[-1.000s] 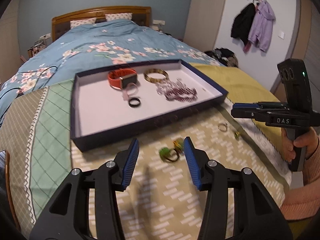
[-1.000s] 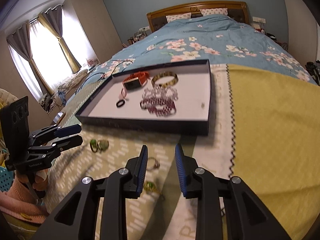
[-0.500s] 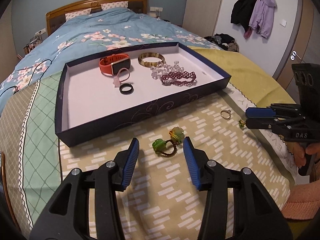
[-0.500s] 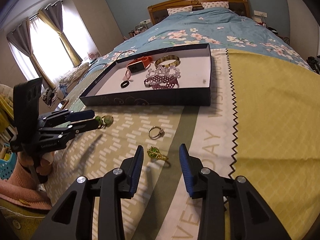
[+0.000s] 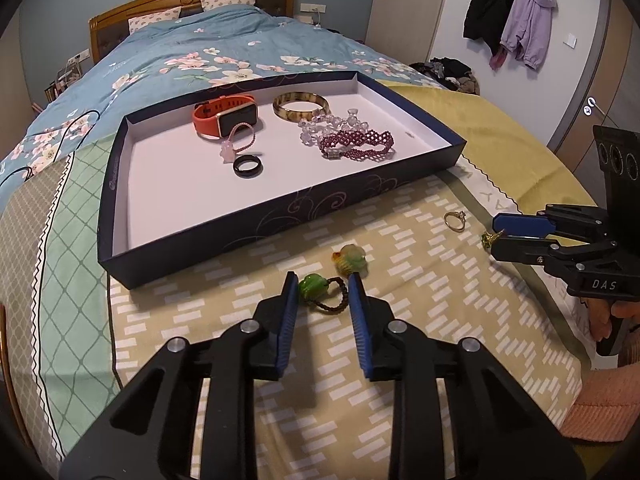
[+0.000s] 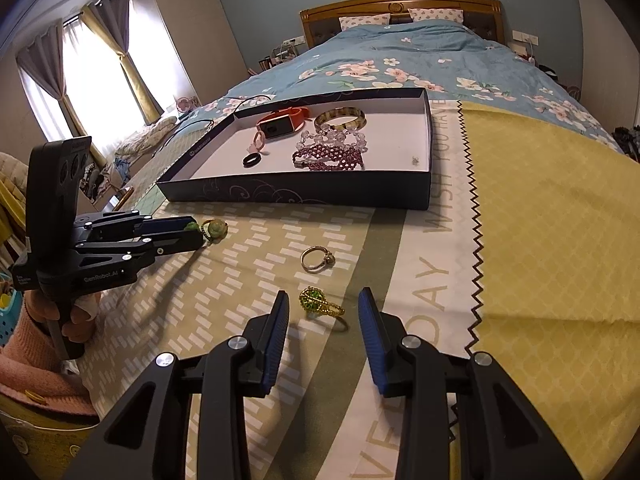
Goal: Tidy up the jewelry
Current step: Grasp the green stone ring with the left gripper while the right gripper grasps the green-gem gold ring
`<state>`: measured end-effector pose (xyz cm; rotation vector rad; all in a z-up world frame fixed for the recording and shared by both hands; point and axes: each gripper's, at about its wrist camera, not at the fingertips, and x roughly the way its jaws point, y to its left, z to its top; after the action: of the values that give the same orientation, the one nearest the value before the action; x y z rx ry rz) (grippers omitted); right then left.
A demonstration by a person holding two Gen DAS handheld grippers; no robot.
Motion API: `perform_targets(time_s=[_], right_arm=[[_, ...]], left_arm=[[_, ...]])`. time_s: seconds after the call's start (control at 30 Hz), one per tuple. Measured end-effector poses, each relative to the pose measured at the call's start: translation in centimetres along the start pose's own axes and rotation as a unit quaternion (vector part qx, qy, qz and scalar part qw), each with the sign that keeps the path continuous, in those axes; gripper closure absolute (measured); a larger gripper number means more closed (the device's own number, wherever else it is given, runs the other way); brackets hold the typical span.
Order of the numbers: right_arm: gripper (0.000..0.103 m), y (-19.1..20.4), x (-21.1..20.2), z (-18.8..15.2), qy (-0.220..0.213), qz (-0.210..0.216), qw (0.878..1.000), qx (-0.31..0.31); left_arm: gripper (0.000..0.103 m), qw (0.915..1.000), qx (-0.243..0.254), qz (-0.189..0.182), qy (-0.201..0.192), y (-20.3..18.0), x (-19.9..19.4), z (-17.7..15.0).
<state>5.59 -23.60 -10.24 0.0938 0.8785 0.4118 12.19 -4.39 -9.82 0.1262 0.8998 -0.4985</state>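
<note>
Left wrist: left gripper parted astride green bead ring | right gripper wide around green ring

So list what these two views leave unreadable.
- Small speck in the tray, right wrist view: too small to identify.
- Green-bead bracelet between the left tongs, left wrist view: contact unclear.
- Printed blanket lettering, right wrist view: cut off by the right tongs and frame edge.
</note>
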Motion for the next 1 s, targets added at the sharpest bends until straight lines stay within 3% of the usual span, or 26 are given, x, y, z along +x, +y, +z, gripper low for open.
perform_targets(time_s=[0.13, 0.37, 1.0], right_arm=[[0.072, 0.4, 0.2, 0.0, -0.001, -0.011, 1.0, -0.011], [0.098, 1.2, 0.6, 0.1, 0.001, -0.017, 0.999, -0.032], [0.101, 2.0, -0.4, 0.7, -0.026, -0.002, 0.999, -0.036]], left_arm=[[0.082, 1.0, -0.008, -0.001, -0.001, 0.3, -0.3, -0.3], [0.086, 0.9999, -0.015, 0.0, -0.004, 0.5, -0.6, -0.6], [0.087, 0.9996, -0.026, -0.004, -0.007, 0.7, -1.3, -1.3]])
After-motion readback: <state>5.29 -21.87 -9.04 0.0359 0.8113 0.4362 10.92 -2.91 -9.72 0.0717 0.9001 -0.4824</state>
